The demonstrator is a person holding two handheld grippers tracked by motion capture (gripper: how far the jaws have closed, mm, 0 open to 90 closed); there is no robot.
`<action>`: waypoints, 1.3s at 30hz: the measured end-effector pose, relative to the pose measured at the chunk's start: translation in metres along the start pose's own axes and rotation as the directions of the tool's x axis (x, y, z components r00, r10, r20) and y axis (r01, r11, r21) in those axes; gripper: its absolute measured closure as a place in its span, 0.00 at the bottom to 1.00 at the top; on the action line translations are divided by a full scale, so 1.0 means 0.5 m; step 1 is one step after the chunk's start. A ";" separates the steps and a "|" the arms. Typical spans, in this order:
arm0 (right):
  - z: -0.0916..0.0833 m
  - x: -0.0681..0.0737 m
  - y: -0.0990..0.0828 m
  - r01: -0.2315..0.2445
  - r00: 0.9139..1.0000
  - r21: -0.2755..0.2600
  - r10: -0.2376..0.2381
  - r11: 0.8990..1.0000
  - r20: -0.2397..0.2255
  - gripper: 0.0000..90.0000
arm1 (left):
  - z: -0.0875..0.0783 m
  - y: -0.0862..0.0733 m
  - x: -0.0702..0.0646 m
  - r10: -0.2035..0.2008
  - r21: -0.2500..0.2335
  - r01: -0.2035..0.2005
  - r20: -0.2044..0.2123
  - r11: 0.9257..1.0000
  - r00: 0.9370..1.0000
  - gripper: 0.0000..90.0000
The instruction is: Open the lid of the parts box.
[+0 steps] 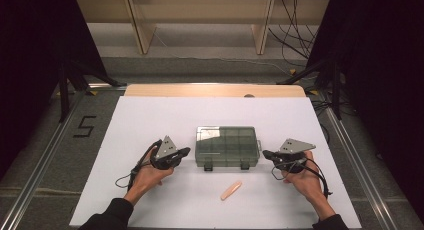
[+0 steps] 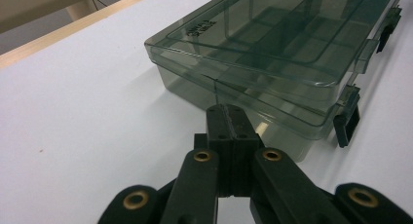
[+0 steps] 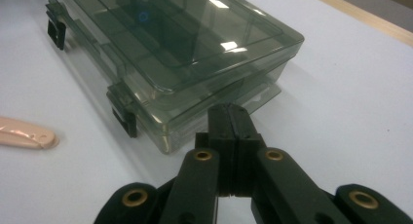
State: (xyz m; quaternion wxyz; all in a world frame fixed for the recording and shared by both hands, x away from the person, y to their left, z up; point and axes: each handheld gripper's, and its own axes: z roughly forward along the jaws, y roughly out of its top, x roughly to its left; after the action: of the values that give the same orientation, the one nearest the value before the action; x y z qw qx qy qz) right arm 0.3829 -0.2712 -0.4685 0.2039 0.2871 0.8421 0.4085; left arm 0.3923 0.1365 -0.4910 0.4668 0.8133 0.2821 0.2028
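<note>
Pretty sure I'm working in a lab or test bay here, not anybody's home. The table (image 1: 150, 115) is just a white sheet over a wooden board, boxed in by black curtains (image 1: 35, 65) on both sides. Metal rails (image 1: 42, 155) run along the grey carpet, tripod legs (image 1: 80, 77) stand at the corners, and there's a taped "5" (image 1: 85, 126) on the floor. Loose cables (image 1: 295, 35) trail past bare wooden shelving (image 1: 200, 20) at the back.

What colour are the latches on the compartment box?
Black, on the smoky transparent box; the latches show best in the right gripper view.
</note>
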 end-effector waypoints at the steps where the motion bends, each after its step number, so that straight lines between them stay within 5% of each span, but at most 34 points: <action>1: 0.002 0.000 0.000 0.003 1.000 0.005 -0.003 1.000 -0.004 1.00 | 0.001 0.001 -0.001 -0.001 0.004 0.001 0.004 1.000 1.000 1.00; 18: 0.018 0.007 0.000 0.028 0.999 0.020 -0.027 0.999 -0.044 1.00 | 0.013 0.005 -0.015 0.014 0.011 -0.014 0.034 1.000 0.999 1.00; 22: 0.022 0.009 0.004 0.042 0.998 0.004 -0.041 0.999 -0.050 1.00 | 0.013 0.009 -0.014 0.052 0.006 -0.052 0.038 0.999 0.998 1.00; 23: 0.022 0.010 0.004 0.038 0.998 0.004 -0.038 0.999 -0.050 1.00 | 0.015 0.010 -0.016 0.042 0.007 -0.043 0.071 0.999 0.997 1.00; 27: 0.024 0.012 0.007 0.039 0.998 -0.003 -0.040 0.999 -0.049 1.00 | 0.012 0.013 -0.016 0.054 -0.003 -0.054 0.036 0.999 0.998 1.00; 28: 0.024 0.012 0.008 0.041 0.998 -0.007 -0.042 0.999 -0.046 1.00 | 0.011 0.023 -0.001 0.181 -0.012 -0.180 0.036 0.984 0.983 1.00; 29: 0.024 0.012 0.009 0.040 0.998 -0.012 -0.041 0.999 -0.044 1.00 | 0.011 0.026 0.000 0.190 -0.015 -0.189 0.039 0.982 0.981 1.00; 34: 0.021 0.010 0.014 0.025 0.999 -0.043 -0.027 0.999 -0.038 1.00 | 0.009 0.031 -0.005 0.170 -0.037 -0.169 0.027 0.985 0.985 1.00; 37: 0.020 0.007 0.017 0.026 0.999 -0.061 -0.028 0.998 -0.033 1.00 | 0.008 0.034 -0.002 0.189 -0.043 -0.188 0.024 0.981 0.982 1.00; 38: 0.020 0.007 0.017 0.026 0.999 -0.061 -0.028 0.998 -0.033 1.00 | 0.009 0.027 -0.019 0.054 -0.042 -0.053 0.030 0.998 0.998 1.00; 39: 0.021 0.006 0.020 0.029 0.999 -0.076 -0.031 0.997 -0.023 1.00 | 0.008 0.028 -0.021 0.045 -0.046 -0.043 0.032 0.998 0.998 1.00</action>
State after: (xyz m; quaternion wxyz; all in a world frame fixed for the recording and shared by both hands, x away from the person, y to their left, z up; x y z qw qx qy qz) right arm 0.3899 -0.2584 -0.4670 0.2107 0.2615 0.8327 0.4403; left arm 0.3901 0.1215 -0.4812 0.4850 0.8118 0.2518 0.2057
